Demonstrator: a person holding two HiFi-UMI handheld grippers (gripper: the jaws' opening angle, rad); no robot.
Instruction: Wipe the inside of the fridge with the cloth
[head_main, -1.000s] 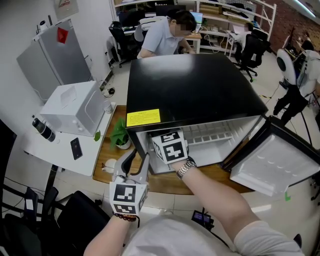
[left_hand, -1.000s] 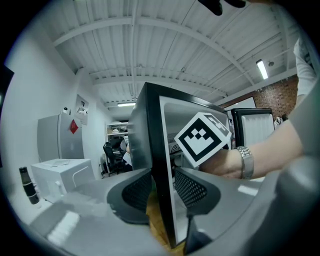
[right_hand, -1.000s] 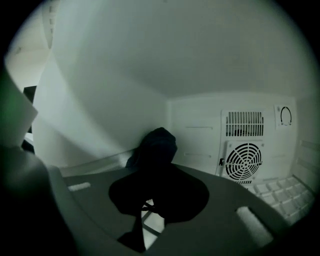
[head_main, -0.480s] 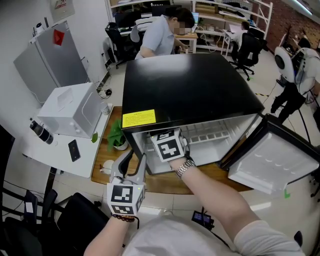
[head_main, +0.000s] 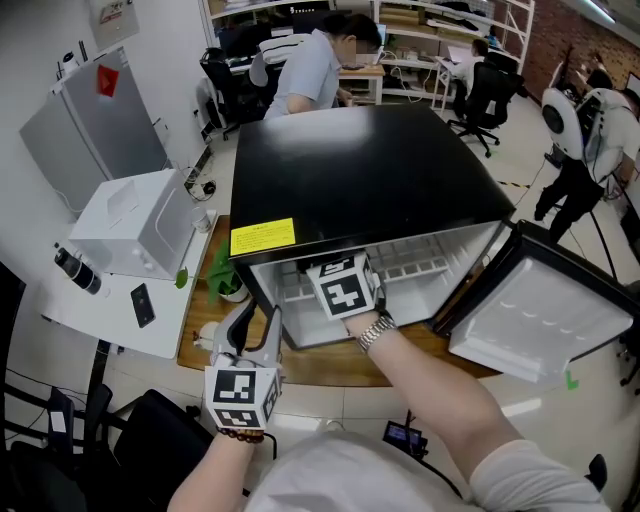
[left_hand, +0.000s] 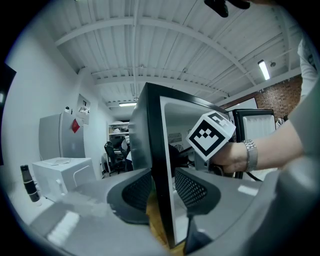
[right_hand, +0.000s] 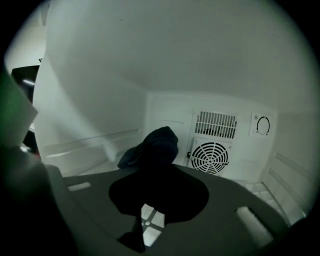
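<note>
The black mini fridge (head_main: 370, 170) stands on a wooden table (head_main: 330, 362) with its door (head_main: 540, 310) swung wide to the right. The left claw (left_hand: 162, 187) is closed part-way on the front edge of the fridge's left side wall, one pad against each face. The right claw (right_hand: 157, 170) reaches into the white interior, its jaws nearly together and clamped on a bunched dark blue cloth (right_hand: 155, 147). The cloth sits low in the compartment, in front of the round fan grille (right_hand: 210, 157) on the back wall.
</note>
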